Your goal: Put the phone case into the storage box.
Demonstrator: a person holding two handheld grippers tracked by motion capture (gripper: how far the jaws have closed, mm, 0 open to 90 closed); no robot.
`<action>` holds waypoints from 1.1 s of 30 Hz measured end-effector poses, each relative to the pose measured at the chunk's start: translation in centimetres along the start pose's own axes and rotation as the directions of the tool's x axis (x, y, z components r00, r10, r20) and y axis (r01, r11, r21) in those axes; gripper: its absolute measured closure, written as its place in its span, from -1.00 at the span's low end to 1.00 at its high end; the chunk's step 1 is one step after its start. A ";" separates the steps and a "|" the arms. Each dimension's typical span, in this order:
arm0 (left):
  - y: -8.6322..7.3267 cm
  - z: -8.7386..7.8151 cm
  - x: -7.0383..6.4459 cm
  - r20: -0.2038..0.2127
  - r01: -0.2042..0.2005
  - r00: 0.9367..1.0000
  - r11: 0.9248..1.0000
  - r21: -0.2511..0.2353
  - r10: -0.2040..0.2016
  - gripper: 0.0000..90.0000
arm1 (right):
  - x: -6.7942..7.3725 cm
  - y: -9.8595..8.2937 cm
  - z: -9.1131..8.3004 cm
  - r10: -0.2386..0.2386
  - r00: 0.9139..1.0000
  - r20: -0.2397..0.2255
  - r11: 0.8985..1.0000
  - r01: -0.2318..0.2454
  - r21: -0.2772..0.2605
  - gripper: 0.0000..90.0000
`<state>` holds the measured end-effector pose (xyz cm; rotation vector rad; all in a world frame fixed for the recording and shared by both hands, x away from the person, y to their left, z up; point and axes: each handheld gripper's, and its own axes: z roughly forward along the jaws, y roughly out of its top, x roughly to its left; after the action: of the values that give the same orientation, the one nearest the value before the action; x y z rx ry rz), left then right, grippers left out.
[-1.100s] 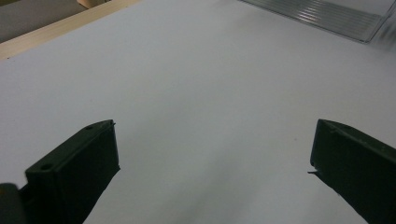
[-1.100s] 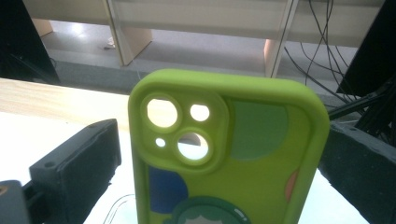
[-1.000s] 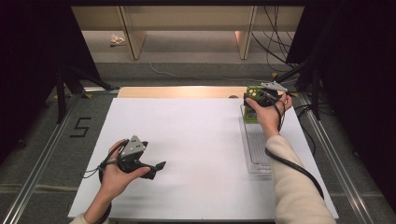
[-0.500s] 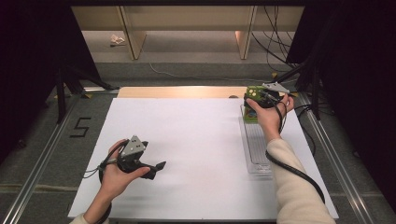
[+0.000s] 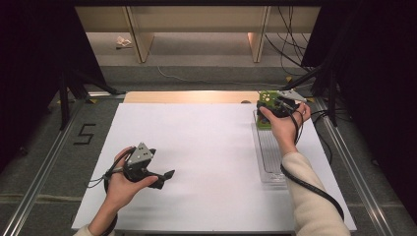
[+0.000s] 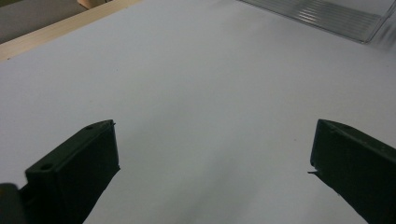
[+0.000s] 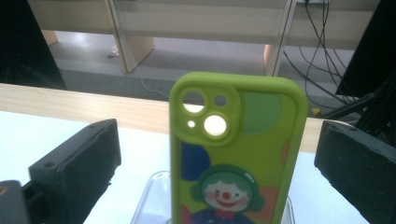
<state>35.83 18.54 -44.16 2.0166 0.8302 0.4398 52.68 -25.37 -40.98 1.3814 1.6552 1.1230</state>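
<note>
From above, your right gripper (image 5: 275,104) sits at the far right of the white counter (image 5: 206,147), over the far end of the long, clear, ribbed plastic tray (image 5: 269,155). Its own camera reveals what the high view hides: a bright green, rubbery phone case with rounded corners (image 7: 236,149), printed with a clown face, stands upright between the wide-open jaws, touching neither, its foot at the tray's far end. You can see light through its round camera cut-outs. Your left gripper (image 5: 160,178) rests near the counter's front left, well apart from the case. Its camera shows matte black blocky jaws spread wide over bare white surface, empty, with the tray's ridged corner beyond.
</note>
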 end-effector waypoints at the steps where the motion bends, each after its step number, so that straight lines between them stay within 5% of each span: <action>1: 0.0 0.0 0.0 0.000 0.000 1.000 1.000 0.000 0.000 -0.98 | 0.0 0.0 -0.2 0.002 1.000 0.000 1.000 -0.002 -0.002 -0.96; 33: 0.0 0.0 0.0 -0.002 0.002 1.000 1.000 0.000 -0.002 -0.98 | 1.3 -2.3 -6.7 -0.074 0.991 -0.113 0.997 0.069 -0.046 -0.90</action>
<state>35.81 18.52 -44.16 2.0153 0.8331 0.4412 45.46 -25.46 -40.52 1.2418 1.7372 1.2086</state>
